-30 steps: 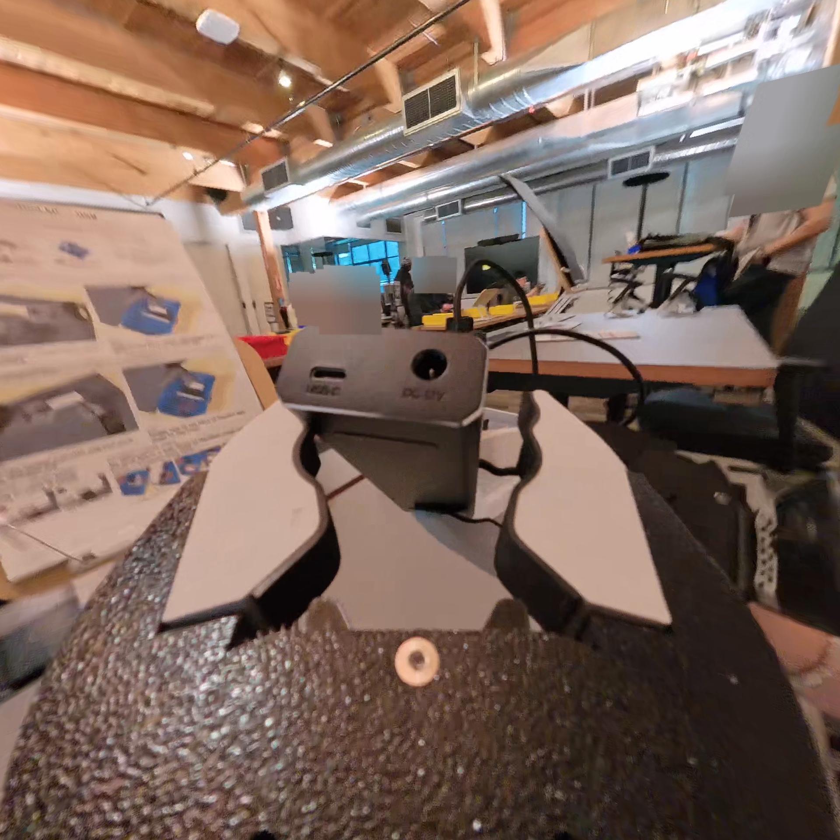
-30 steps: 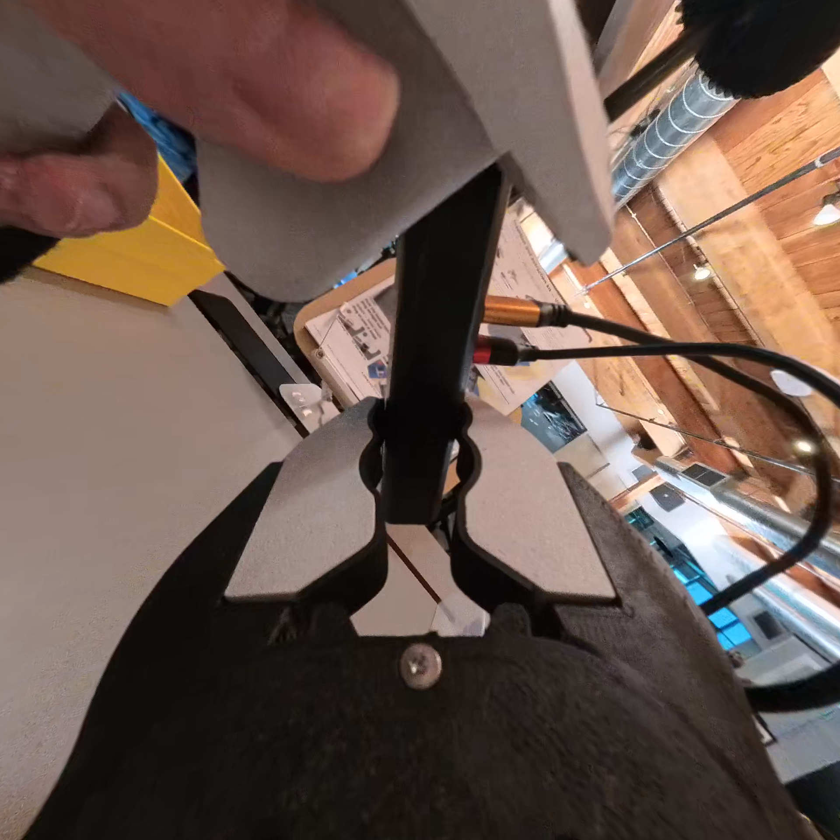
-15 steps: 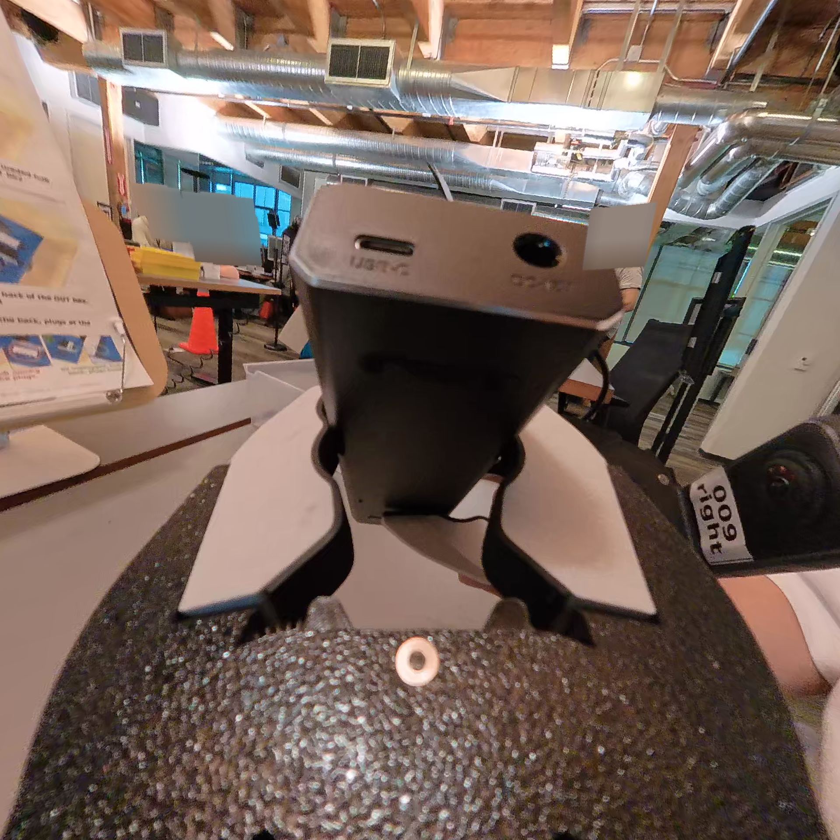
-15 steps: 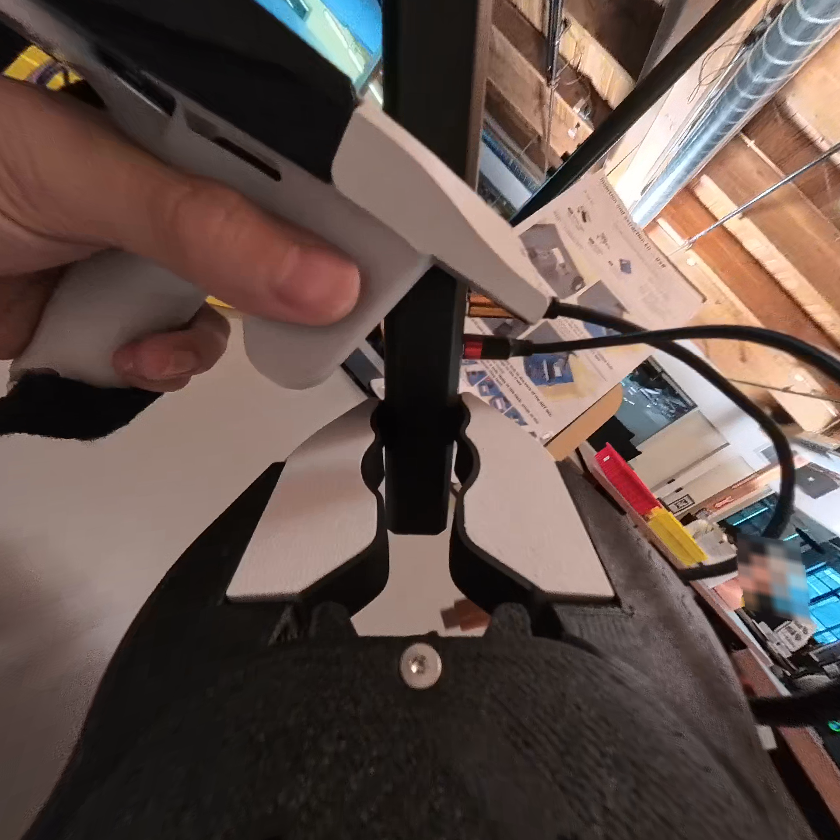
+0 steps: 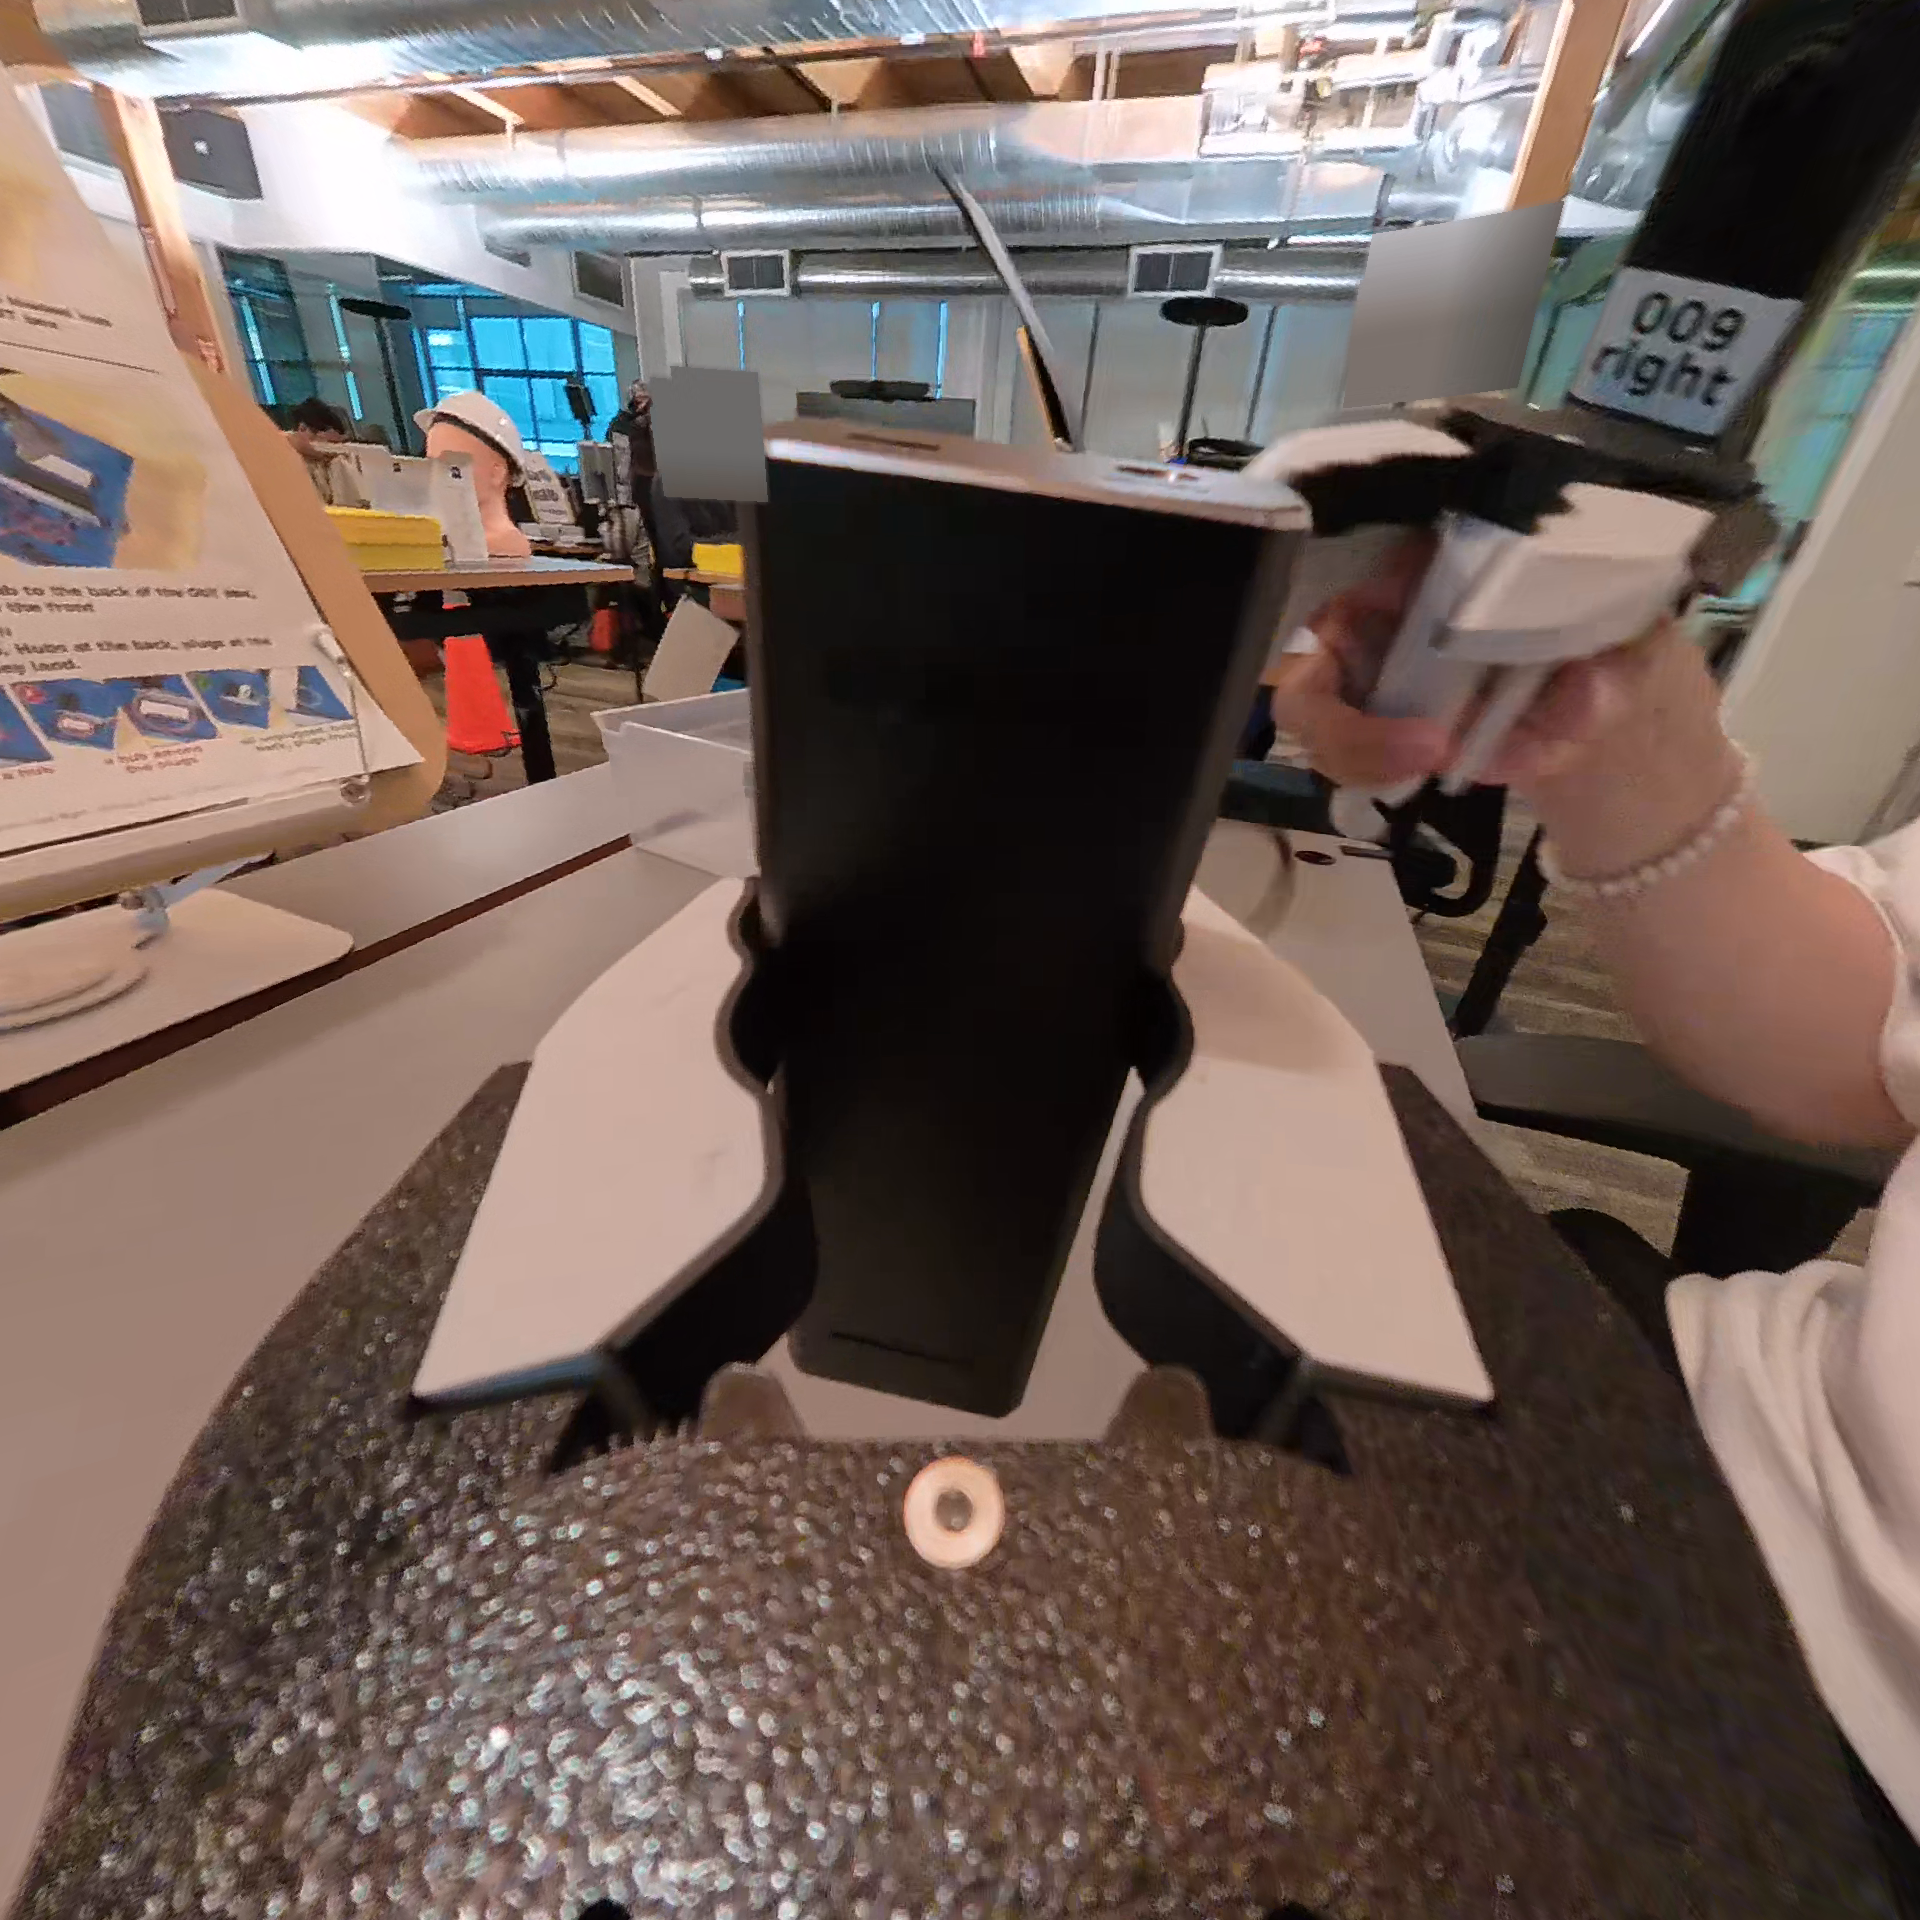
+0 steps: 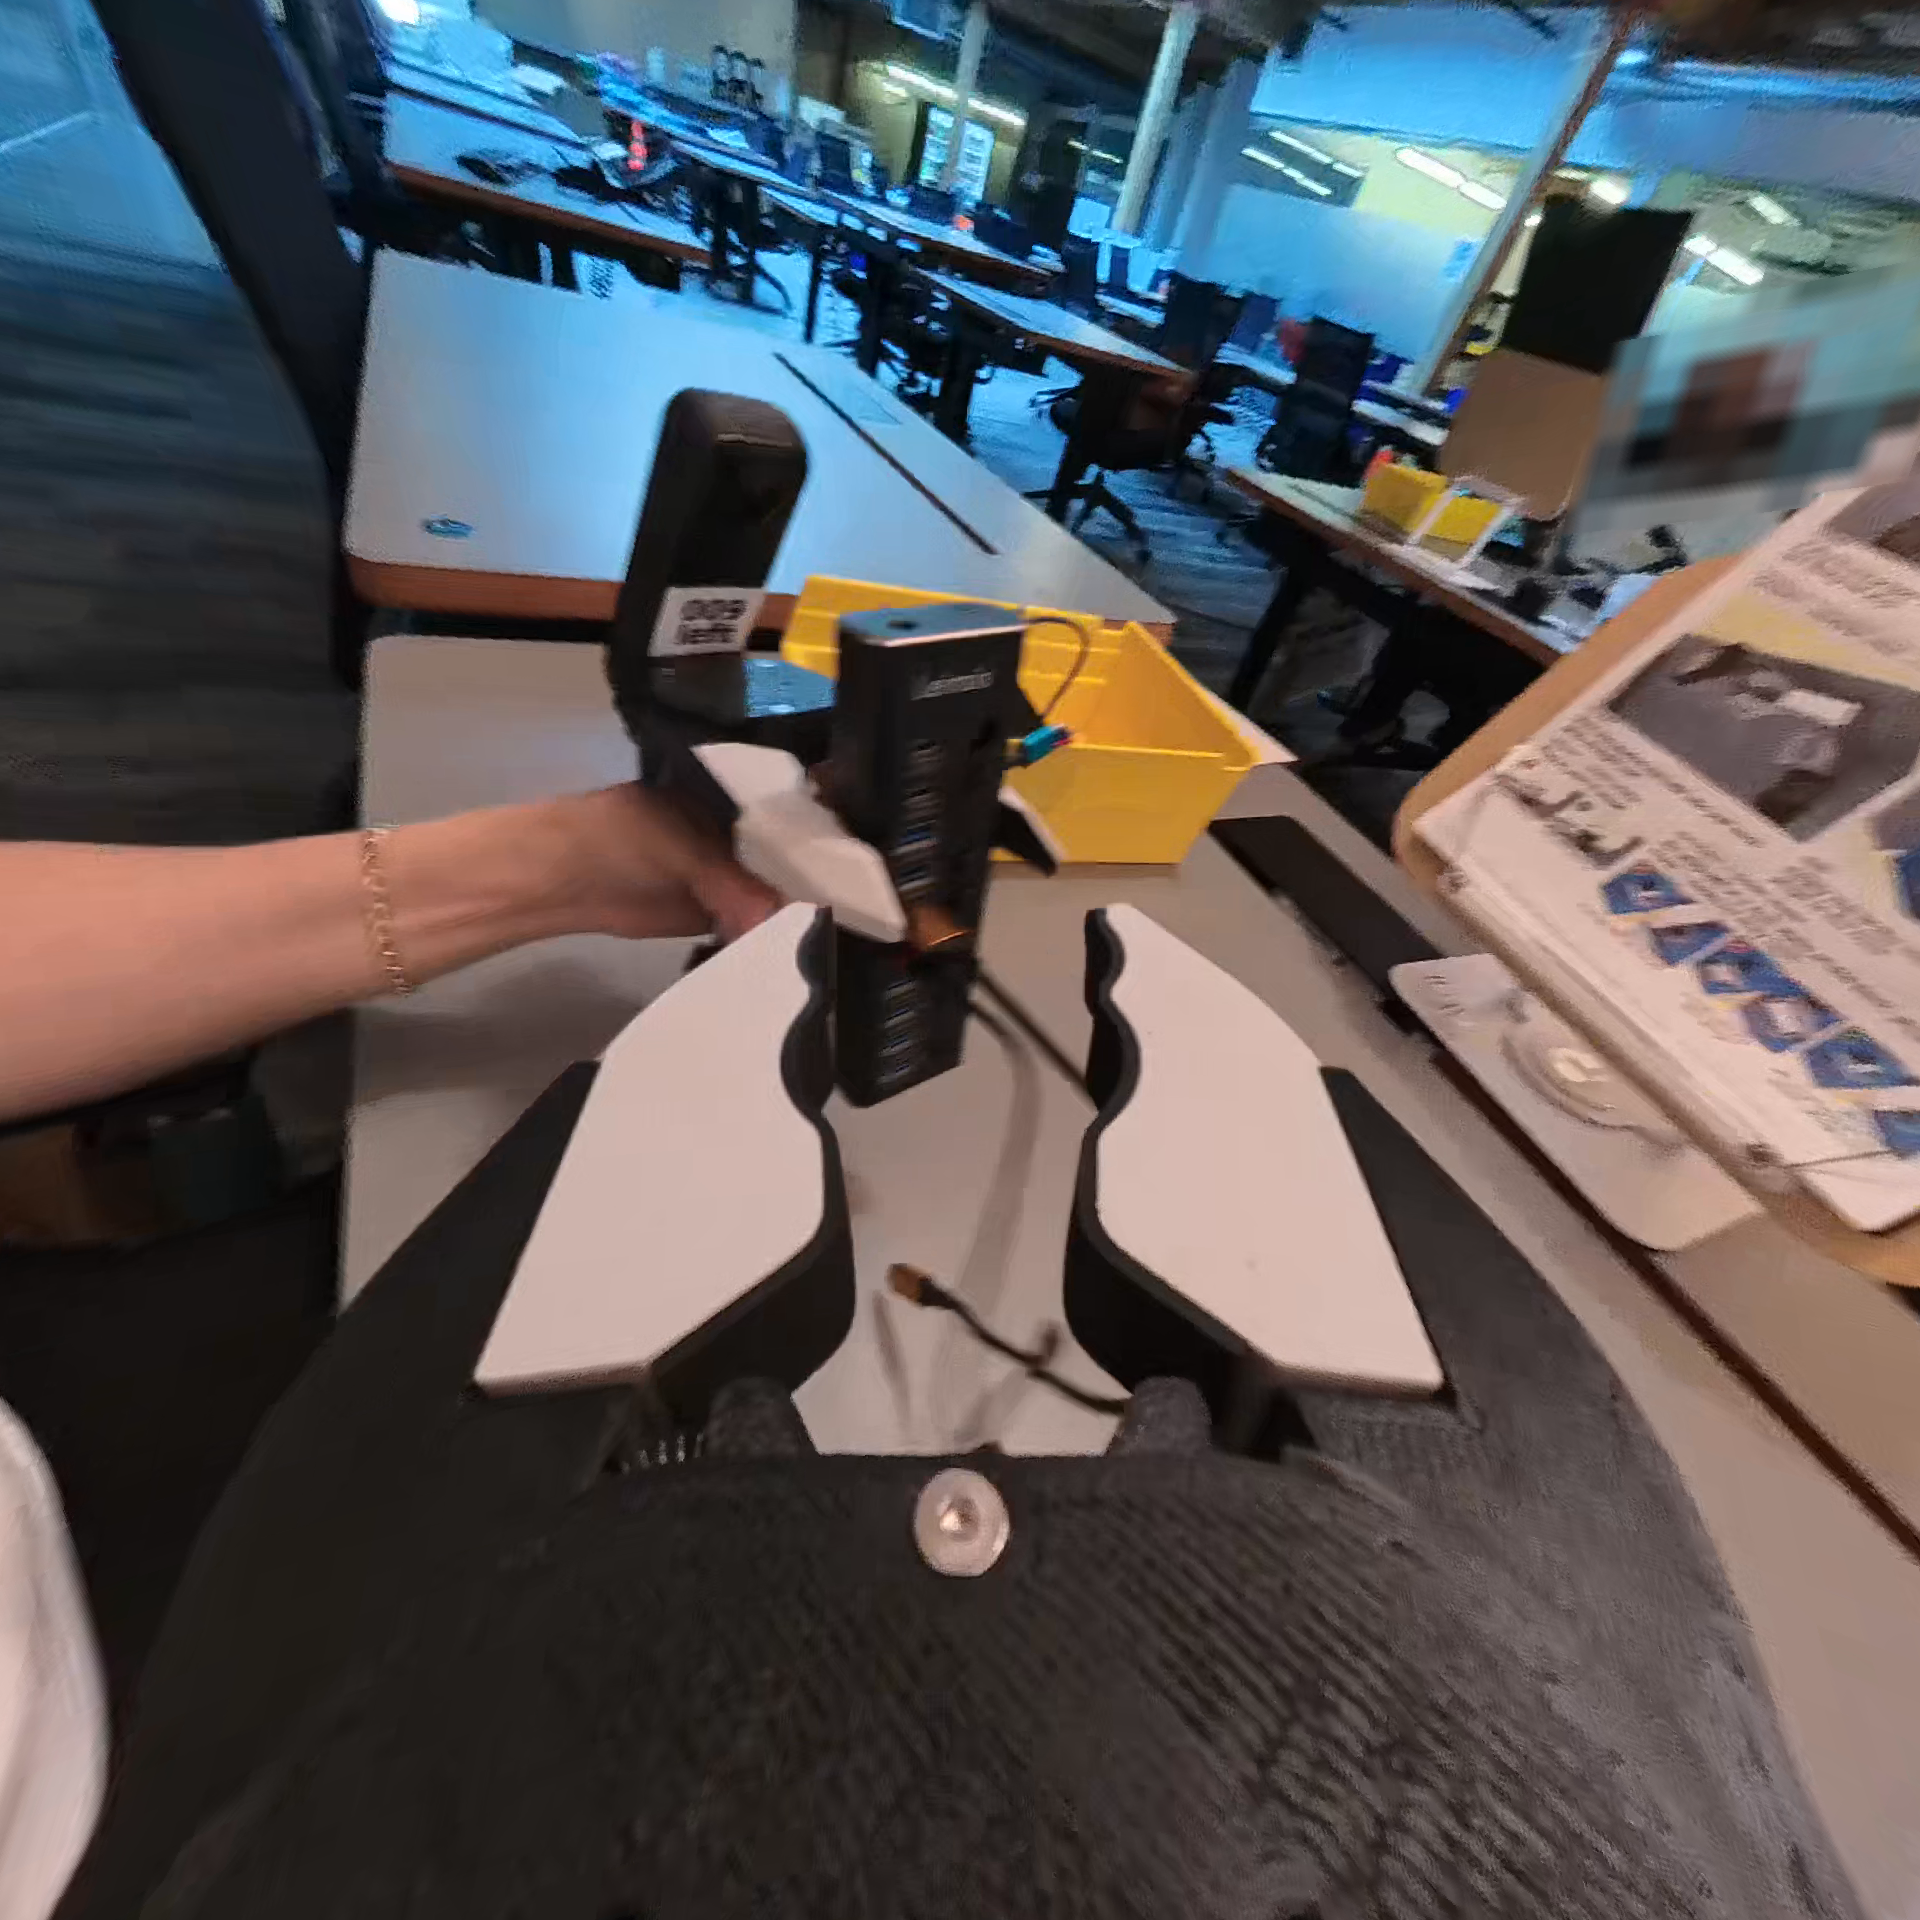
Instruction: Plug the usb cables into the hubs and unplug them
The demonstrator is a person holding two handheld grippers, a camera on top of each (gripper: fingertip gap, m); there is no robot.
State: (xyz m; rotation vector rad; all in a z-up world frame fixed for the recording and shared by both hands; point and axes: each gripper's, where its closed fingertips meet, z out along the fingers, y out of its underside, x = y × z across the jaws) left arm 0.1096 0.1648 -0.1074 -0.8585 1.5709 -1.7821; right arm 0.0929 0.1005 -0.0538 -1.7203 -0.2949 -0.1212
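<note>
Released since half a second ago: right gripper [image 6: 956, 997] no longer clamped on the black USB hub [image 5: 997, 883], now backed off with jaws spread and nothing between them; hub seen beyond its fingertips, apart from them; left gripper [image 5: 956, 997] still pinching the hub by its two long sides, hub upright, one end up, lower end sunk between the fingers; right gripper seen in the left wrist view raised at upper right, beside the hub's top corner, held in a hand [image 5: 1538, 717] with a bead bracelet.

Seen from the right wrist view: row of ports down one face of the hub; one orange-gold plug [image 6: 940, 940] seated low in that row, its black cable [image 6: 1023, 1101] trailing down to the table; one teal plug [image 6: 1044, 741] beside the hub's upper part, whether seated or not cannot tell; one loose gold-tipped cable end [image 6: 914, 1286] lying on the table between the right gripper's fingers.

Surface: pale grey table [image 6: 468, 748], dark seam along its right edge; one yellow bin [image 6: 1132, 769] behind the hub; one white tray [image 5: 675, 758] behind the hub in the left wrist view; one instruction sheet on a stand [image 6: 1714, 904] at the right edge.

Room: open workshop, rows of desks and chairs, exposed ducts and wooden beams overhead; one orange cone [image 5: 473, 691] on the floor.

Count: two grippers, one hub, three plug ends.
</note>
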